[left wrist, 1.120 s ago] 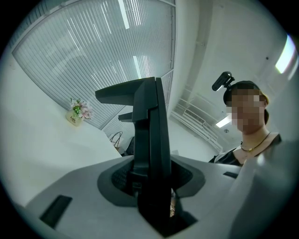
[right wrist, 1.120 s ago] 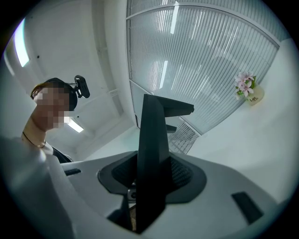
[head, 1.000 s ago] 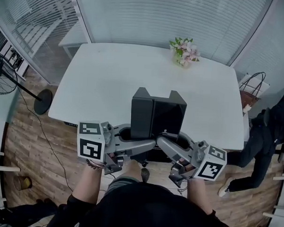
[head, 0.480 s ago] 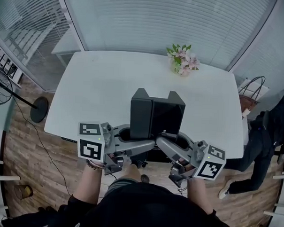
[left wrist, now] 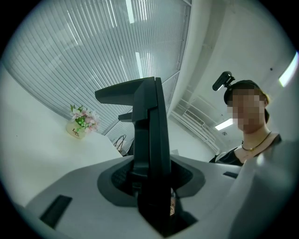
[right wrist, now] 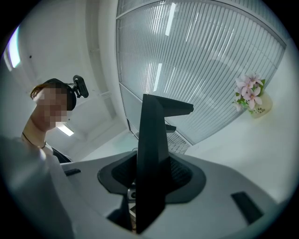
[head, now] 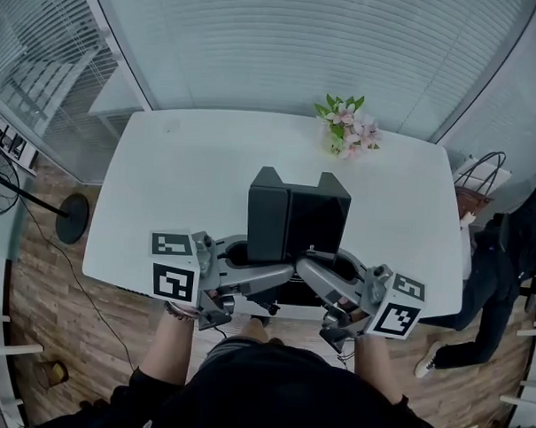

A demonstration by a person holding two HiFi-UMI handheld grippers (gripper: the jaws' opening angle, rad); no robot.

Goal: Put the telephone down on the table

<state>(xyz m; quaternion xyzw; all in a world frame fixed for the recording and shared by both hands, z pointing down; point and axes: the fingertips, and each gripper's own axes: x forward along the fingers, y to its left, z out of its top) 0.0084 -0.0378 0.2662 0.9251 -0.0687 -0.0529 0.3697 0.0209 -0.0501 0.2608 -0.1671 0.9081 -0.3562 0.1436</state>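
Observation:
The black telephone (head: 296, 214), a boxy desk set, is held up on edge over the near part of the white table (head: 181, 178). My left gripper (head: 267, 269) is shut on its lower left side. Pressing on the lower right side is my right gripper (head: 312, 267), also shut on it. In the left gripper view the telephone (left wrist: 152, 135) stands as a dark slab between the grey jaws of the left gripper (left wrist: 152, 186). In the right gripper view the telephone (right wrist: 150, 154) likewise fills the gap of the right gripper (right wrist: 147, 186). Its underside is hidden.
A small vase of pink flowers (head: 350, 125) stands at the table's far right edge, also seen as flowers (left wrist: 83, 122) and flowers (right wrist: 252, 95). A floor fan (head: 3, 188) stands left of the table. A bag (head: 479, 174) and another person (head: 506, 254) are on the right.
Both grippers have carried the telephone forward over the table; the table's near edge and the flowers have slid toward me in the head view. The grip looks the same.

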